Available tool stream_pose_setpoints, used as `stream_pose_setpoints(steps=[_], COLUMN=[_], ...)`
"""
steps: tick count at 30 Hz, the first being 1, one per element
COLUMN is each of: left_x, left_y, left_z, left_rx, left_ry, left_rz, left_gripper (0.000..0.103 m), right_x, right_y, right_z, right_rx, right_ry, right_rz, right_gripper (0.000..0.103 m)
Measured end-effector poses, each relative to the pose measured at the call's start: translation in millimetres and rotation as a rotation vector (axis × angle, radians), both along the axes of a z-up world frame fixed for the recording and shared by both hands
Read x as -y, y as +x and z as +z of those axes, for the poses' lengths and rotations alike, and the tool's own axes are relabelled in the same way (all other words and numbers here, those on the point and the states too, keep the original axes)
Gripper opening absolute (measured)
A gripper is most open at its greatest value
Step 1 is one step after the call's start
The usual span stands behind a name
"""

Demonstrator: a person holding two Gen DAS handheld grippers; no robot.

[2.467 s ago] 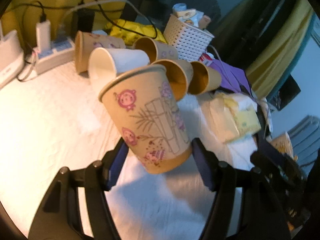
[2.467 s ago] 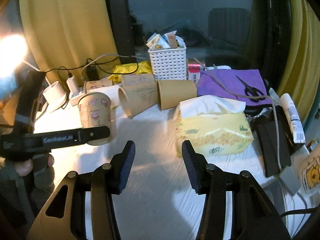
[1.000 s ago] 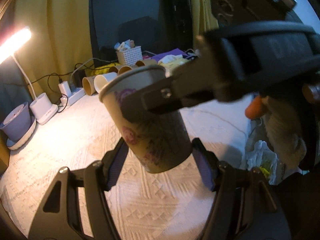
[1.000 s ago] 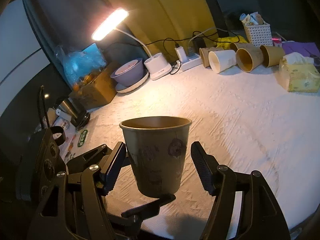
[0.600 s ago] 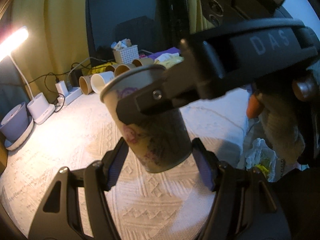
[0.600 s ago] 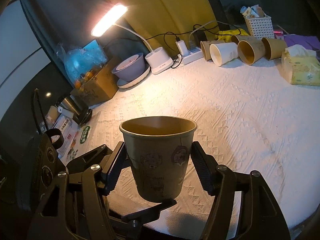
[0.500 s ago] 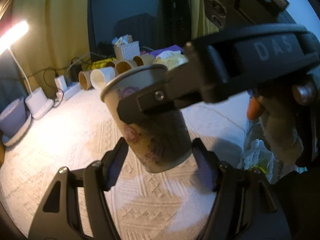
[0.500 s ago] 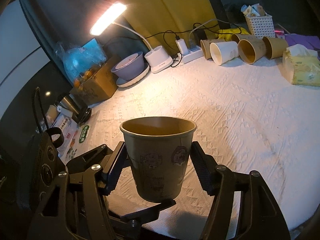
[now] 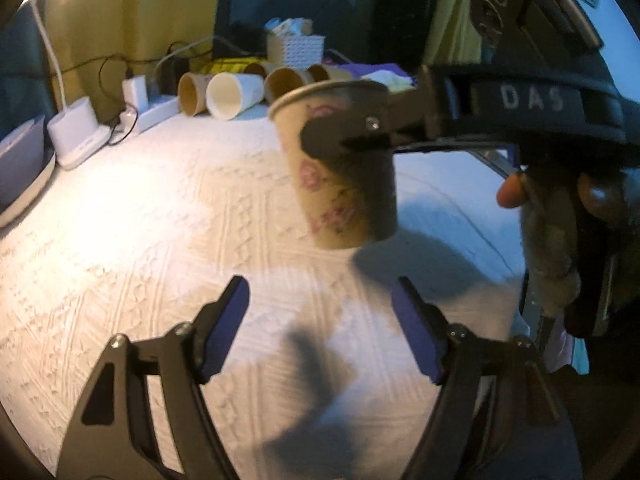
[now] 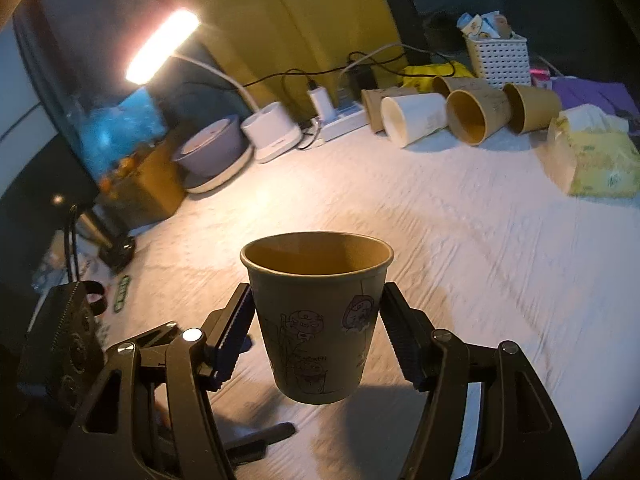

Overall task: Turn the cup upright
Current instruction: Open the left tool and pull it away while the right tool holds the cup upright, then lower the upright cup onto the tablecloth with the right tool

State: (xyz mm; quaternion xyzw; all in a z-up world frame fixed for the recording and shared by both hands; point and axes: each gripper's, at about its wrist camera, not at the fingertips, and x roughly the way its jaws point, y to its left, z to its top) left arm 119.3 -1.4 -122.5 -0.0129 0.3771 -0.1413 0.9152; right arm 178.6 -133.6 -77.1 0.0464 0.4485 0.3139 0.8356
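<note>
A brown paper cup with cartoon prints (image 10: 318,316) stands mouth up in my right gripper (image 10: 318,332), held above the white textured cloth (image 10: 460,240). The right gripper's jaws are shut on the cup's sides. In the left wrist view the same cup (image 9: 340,168) hangs in the air ahead, clamped by the right gripper's black finger (image 9: 348,140). My left gripper (image 9: 320,328) is open and empty, below and in front of the cup, apart from it.
Several paper cups (image 10: 440,118) lie on their sides at the back of the table. Beside them are a white basket (image 10: 498,58), a power strip (image 10: 340,120), a lit desk lamp (image 10: 162,46), a purple bowl (image 10: 212,148) and a tissue pack (image 10: 596,164).
My left gripper has let go of the cup and drawn back, its jaws now apart. The cup stays upright in my right gripper, which moved slightly.
</note>
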Motion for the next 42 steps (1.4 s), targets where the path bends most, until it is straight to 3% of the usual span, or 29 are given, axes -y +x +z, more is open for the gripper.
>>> stream_pose_setpoints(steps=[8,15,25,42], left_x=[-26.8,-38.9,-40.9,-23.0], left_y=[26.0,35.8,34.2,5.2], left_z=[3.3,-1.6,-0.7,13.5], left_rx=[-0.037,-0.073,-0.074,-0.026], left_ry=[-0.041,-0.073,-0.076,-0.044], left_rz=[0.077,0.134,0.17,0.177], left_gripper=[0.075,0.075,0.077,0.082], right_x=[-8.6,-11.1,-12.6,11.3], right_y=[34.2,44.1,25.6,-19.3], right_z=[-16.9,-23.4,-23.6,-17.5], right_rx=[0.029,0.137,0.232,0.233], right_ry=[-0.098,-0.187,-0.248,-0.23], right_rz=[-0.025,-0.07,-0.069,-0.103], right_gripper=[0.068,0.068,0.068,0.068])
